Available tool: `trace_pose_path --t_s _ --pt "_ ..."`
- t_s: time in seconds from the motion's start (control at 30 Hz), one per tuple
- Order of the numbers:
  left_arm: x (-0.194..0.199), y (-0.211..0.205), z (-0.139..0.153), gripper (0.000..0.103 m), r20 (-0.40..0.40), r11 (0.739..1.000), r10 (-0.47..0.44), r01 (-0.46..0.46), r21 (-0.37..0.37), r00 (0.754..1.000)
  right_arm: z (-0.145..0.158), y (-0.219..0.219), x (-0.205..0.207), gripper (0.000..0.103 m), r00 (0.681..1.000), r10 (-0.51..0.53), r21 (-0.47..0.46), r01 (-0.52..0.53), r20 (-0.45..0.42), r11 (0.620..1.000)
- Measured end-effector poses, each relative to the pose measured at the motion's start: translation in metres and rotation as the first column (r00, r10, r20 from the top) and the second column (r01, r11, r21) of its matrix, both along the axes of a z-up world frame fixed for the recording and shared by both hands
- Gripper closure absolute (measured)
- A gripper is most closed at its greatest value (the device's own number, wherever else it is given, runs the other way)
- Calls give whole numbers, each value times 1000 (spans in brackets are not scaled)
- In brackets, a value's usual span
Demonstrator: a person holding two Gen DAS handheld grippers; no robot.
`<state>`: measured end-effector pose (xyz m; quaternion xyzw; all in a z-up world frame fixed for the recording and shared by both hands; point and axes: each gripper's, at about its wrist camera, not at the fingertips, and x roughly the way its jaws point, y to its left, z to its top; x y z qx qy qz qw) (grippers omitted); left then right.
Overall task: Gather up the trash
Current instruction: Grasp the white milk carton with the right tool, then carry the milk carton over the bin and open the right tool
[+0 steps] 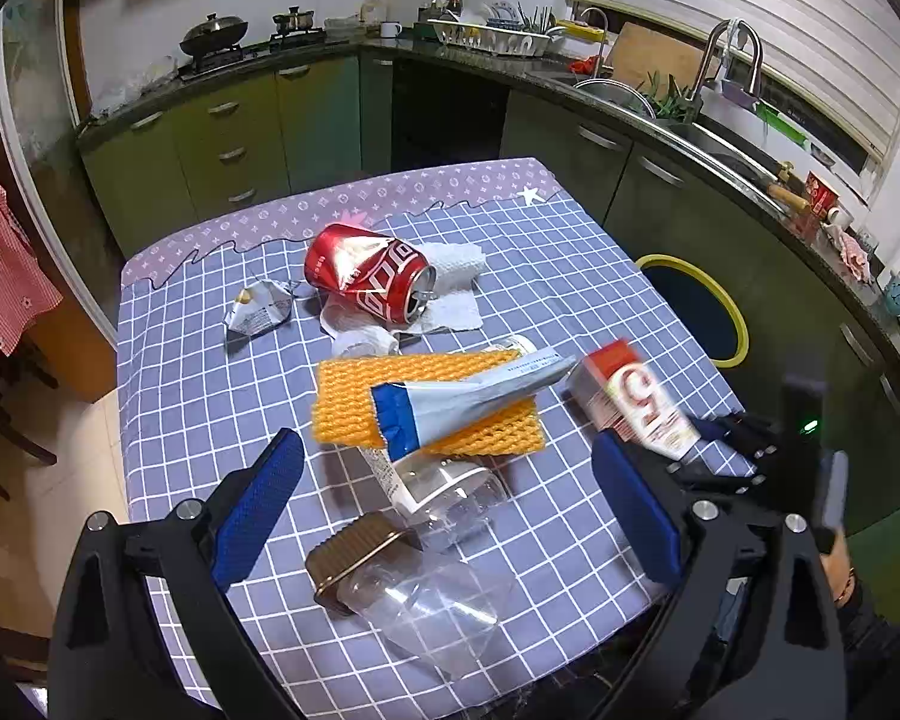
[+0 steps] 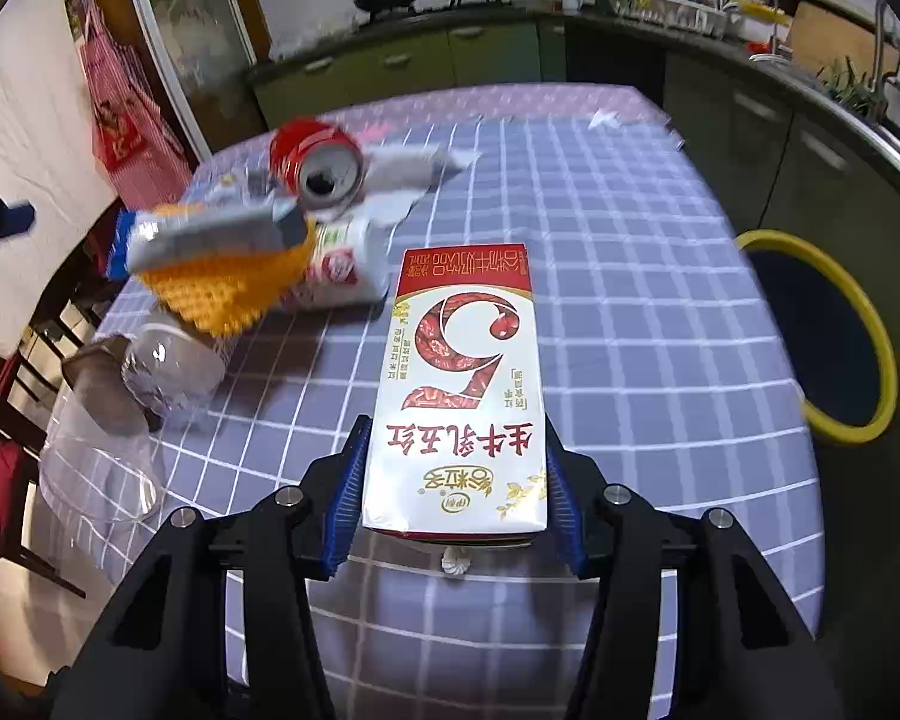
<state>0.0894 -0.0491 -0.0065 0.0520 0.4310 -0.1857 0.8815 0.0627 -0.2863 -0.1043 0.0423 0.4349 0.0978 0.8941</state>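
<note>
My right gripper [image 2: 456, 426] is shut on a white and red milk carton [image 2: 459, 384], its blue pads against the carton's two long sides just above the checked tablecloth [image 2: 630, 300]. The left wrist view shows the same carton [image 1: 630, 396], blurred, at the table's right edge. My left gripper [image 1: 447, 450] stands open over a clear jar with a brown lid [image 1: 354, 558] and a clear plastic cup [image 1: 450, 492], touching neither. Beyond them a blue and white pouch [image 1: 462, 396] lies on orange foam netting [image 1: 354, 396], and further back lie a dented red can [image 1: 369, 276], a paper towel [image 1: 456, 282] and a crumpled foil wrapper [image 1: 258, 312].
A dark bin with a yellow rim [image 2: 870, 324] stands on the floor just off the table's right side. Green kitchen cabinets [image 1: 240, 138] and a sink counter [image 1: 690, 126] run behind and to the right. Chairs [image 2: 6, 420] stand at the left.
</note>
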Motion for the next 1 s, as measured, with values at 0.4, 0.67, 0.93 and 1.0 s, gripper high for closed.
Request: trace_pose_path --t_s 0.4,0.67,0.93,1.0 --pt "-6 -11 4 11 15 1000 -7 7 22 1000 36 -183 49 51 944 -329 -41 328 -3 944" --pt "-8 -7 4 11 8 999 36 -36 34 999 -32 -258 122 51 887 -424 -114 409 -180 905" --pt "-10 -2 0 11 -14 997 55 -54 64 998 -67 -268 146 32 859 -481 -178 453 -177 874" --pt "-12 -2 0 11 -16 996 55 -54 66 998 -54 -266 135 31 865 -483 -163 461 -134 872"
